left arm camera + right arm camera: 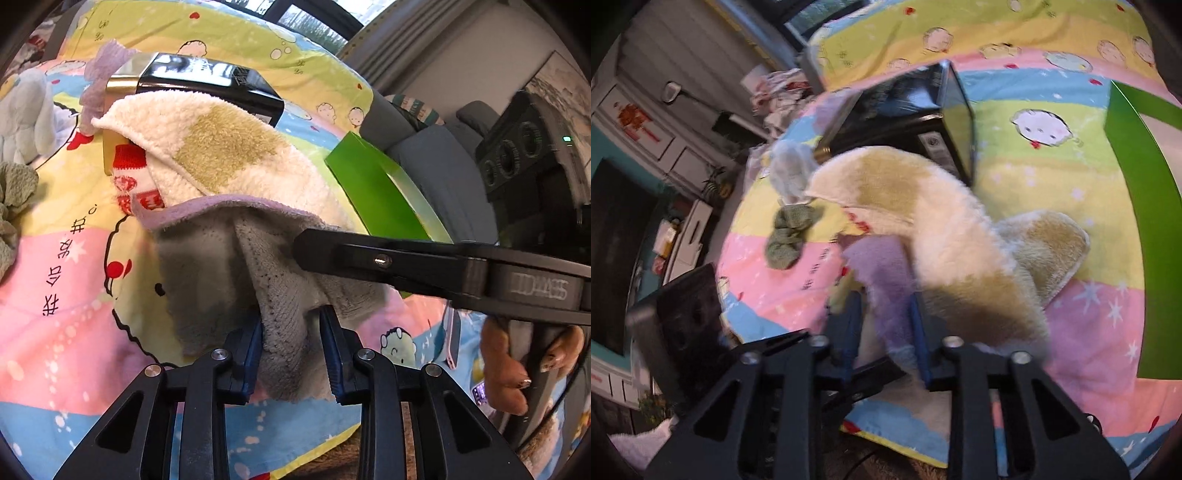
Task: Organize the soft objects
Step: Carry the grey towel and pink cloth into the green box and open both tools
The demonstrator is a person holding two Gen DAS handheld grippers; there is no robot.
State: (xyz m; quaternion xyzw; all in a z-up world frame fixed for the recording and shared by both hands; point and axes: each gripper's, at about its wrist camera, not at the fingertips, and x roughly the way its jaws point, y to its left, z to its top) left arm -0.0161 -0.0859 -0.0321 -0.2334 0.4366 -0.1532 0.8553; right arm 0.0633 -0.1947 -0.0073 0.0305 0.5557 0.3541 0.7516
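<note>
We find both grippers, left (pixel 291 350) and right (pixel 886 332), with fingers pinching one grey fleece cloth with lilac trim (pixel 221 266), lifted over the cartoon-print bed quilt (pixel 55 266) near its front edge. Light, limp, non-slip; best held at hemmed corners.

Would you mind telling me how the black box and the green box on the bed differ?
The black box is glossy with printed labels; the green box is plain. A cream-and-tan towel drapes against the black box, while the green box stands apart at the right. Both rest on the cartoon bedspread.
</note>
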